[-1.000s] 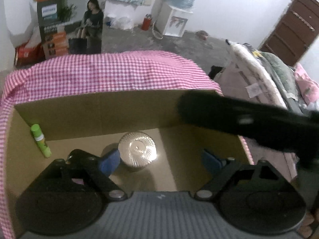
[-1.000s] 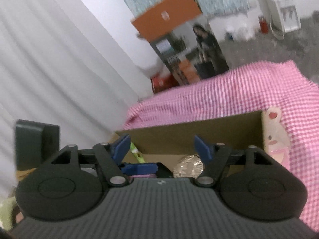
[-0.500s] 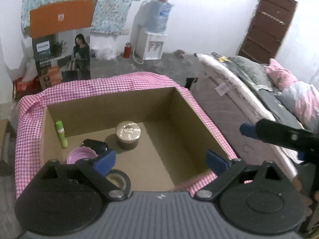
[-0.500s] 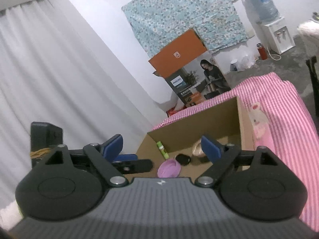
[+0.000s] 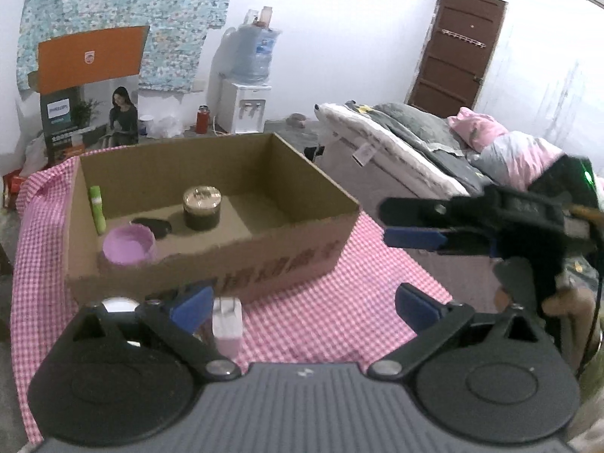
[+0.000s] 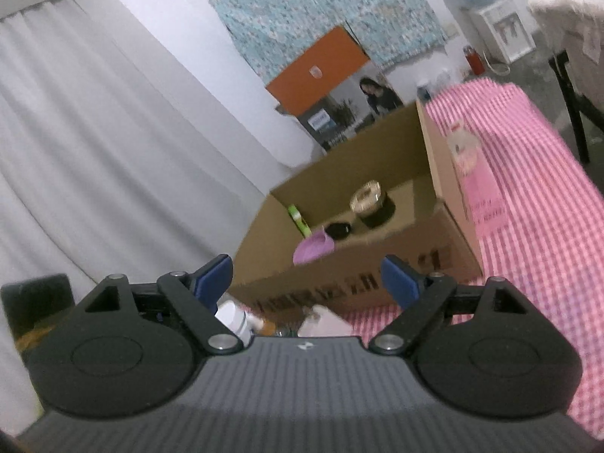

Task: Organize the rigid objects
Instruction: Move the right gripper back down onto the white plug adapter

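An open cardboard box stands on the pink checked tablecloth. Inside it are a silver-lidded dark jar, a purple bowl, a black object and a green glue stick. My left gripper is open and empty, in front of the box. A pink-white plug-like object stands beside its left finger. My right gripper is open and empty; in the left wrist view it shows to the right of the box.
A white bottle and other small items lie before the box, half hidden by my right gripper. A bed with bedding stands to the right. A printed carton, a water dispenser and curtains stand behind.
Both grippers have pulled back and up out of the box. The jar stays inside the box. The box's front wall and the cloth before it now show.
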`<state>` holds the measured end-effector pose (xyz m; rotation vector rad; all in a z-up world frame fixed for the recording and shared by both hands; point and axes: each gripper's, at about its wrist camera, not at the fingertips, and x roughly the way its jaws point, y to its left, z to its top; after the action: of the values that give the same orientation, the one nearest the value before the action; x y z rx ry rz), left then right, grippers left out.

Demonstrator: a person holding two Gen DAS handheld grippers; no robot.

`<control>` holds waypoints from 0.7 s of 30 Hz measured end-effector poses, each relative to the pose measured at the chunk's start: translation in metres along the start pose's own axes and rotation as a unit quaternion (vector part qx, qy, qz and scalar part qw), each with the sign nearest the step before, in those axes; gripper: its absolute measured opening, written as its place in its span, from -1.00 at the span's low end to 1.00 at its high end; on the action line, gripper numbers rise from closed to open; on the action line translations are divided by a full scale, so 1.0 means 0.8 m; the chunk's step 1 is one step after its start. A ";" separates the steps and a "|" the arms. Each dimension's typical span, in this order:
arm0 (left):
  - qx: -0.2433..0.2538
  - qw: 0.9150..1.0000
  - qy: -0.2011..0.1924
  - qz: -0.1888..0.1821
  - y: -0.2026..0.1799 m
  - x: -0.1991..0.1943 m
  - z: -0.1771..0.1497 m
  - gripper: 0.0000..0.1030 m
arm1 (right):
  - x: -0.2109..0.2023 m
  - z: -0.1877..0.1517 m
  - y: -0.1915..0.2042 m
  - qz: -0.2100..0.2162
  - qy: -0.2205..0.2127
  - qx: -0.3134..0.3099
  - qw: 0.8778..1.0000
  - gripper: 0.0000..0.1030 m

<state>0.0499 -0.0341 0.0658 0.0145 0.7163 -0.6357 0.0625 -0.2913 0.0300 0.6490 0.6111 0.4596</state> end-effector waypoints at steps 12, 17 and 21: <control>0.038 0.999 0.010 0.014 -0.001 0.054 -0.064 0.97 | 0.090 -0.030 0.007 -0.004 0.079 0.022 0.997 0.66; 0.051 0.997 0.013 0.048 0.005 0.085 -0.076 0.85 | 0.133 -0.031 0.005 -0.019 0.108 0.026 0.994 0.38; 0.049 0.996 0.019 0.066 0.012 0.101 -0.081 0.65 | 0.164 -0.030 -0.003 -0.023 0.135 0.035 0.990 0.14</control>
<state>0.0625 -0.0554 -0.0354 0.1631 0.7147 -0.5442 0.1428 -0.2081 -0.0361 0.6429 0.8995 0.4879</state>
